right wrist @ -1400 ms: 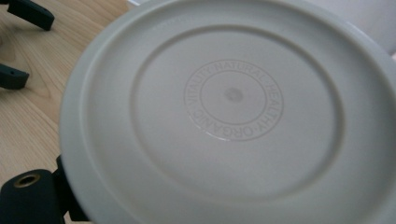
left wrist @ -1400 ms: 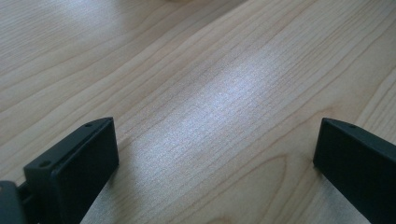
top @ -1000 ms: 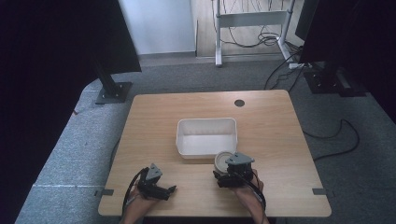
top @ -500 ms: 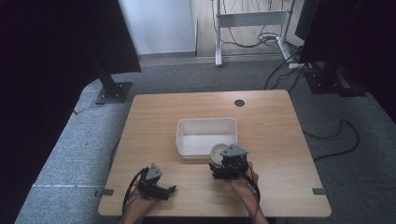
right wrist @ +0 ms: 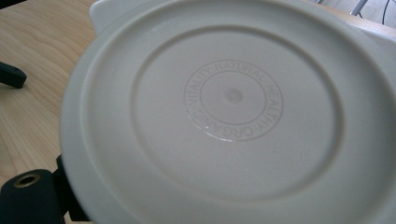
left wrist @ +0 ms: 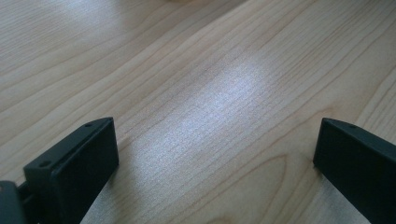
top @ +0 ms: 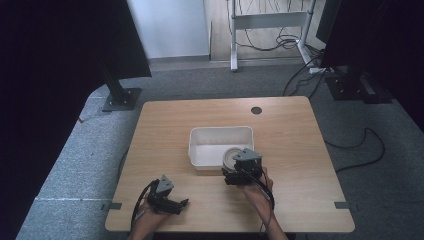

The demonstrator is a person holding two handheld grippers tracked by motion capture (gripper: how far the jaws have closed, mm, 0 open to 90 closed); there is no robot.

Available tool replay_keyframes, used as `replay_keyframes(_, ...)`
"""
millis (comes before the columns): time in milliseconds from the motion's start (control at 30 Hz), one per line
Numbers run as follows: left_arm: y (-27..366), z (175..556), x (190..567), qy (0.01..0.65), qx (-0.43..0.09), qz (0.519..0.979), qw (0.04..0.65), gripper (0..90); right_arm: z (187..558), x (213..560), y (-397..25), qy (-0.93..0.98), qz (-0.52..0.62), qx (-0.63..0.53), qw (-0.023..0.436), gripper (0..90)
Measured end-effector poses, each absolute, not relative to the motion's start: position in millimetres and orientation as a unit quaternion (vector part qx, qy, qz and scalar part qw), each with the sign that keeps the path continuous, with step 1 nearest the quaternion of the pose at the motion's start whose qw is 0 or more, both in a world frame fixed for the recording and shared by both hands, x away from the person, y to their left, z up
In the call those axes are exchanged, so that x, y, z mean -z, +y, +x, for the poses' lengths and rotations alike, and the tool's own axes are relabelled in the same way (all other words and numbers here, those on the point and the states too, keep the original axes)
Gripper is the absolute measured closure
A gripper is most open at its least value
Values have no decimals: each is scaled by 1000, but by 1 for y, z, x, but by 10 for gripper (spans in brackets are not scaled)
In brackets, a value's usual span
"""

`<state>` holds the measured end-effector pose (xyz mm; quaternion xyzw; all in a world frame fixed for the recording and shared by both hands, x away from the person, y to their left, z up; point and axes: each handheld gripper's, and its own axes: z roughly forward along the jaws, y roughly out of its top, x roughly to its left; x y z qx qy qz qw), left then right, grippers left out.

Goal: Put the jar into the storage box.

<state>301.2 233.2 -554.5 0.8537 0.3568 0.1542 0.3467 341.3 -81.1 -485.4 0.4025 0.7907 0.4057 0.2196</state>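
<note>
The right gripper (top: 234, 176) grasps a white round lid (right wrist: 224, 116) at the white tub's (top: 200, 150) lower-right rim, mid-frame. Held by one edge, it may tilt or slip. The left gripper (left wrist: 215, 154), lower left, stands released over bare table (top: 290, 130)

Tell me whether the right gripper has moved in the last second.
Yes. The right gripper carried the round lid forward and slightly left, from beside the white bin's near right corner to over that corner.

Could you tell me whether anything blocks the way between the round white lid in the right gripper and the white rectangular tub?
Nothing visible does. The right gripper holds the round white plastic lid at the near right rim of the white rectangular plastic tub, which looks empty inside.
</note>
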Motion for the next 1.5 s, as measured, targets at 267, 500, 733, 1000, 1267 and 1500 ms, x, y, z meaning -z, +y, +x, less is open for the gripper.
replay_keyframes(267, 233, 301, 554, 357, -154, 854, 346, 0, 351, 488, -72, 793, 402, -403, 219, 89)
replay_keyframes(500, 233, 301, 554, 357, -154, 854, 347, 0, 359, 491, -66, 793, 404, -400, 219, 89)
replay_keyframes(733, 233, 301, 554, 356, -154, 854, 346, 0, 367, 490, -61, 790, 407, -402, 220, 89)
replay_keyframes(1000, 233, 301, 554, 357, -154, 854, 346, 0, 376, 491, -53, 788, 407, -404, 222, 90)
replay_keyframes(1267, 233, 301, 554, 357, -154, 854, 346, 0, 386, 492, -41, 791, 399, -406, 226, 89)
replay_keyframes(1500, 233, 301, 554, 357, -154, 854, 346, 0, 396, 495, -29, 792, 396, -405, 228, 89)
